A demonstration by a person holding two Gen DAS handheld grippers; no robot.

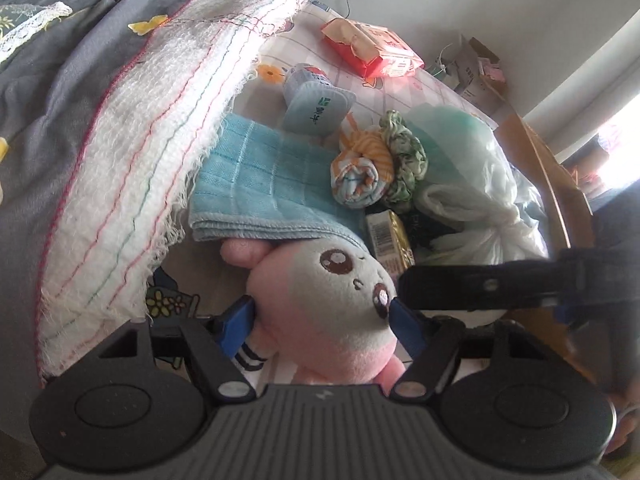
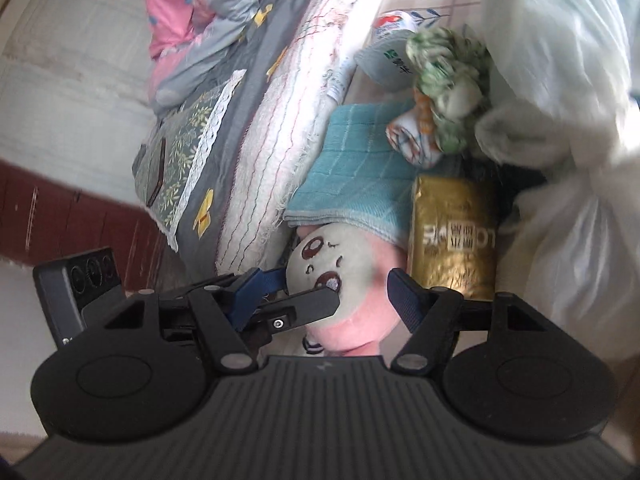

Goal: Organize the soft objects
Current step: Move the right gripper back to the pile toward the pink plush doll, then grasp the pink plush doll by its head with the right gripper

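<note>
Plush toy (image 1: pixel 324 308) pinched in left tool (image 1: pixel 323 312); gold packet (image 2: pixel 454 236) label readable only right view.

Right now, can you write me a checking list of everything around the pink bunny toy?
Surface: patterned bed sheet, crowded.
Job's things: pink plush toy; folded blue towel touching its top; rolled striped cloth; green scrunchie.
Clutter: gold packet, white plastic bag, red packet.
Grippers: left gripper shut on the plush; right gripper around it, contact unclear.
Cables: nothing seen.
Surroundings: white fringed blanket, grey quilt.
</note>
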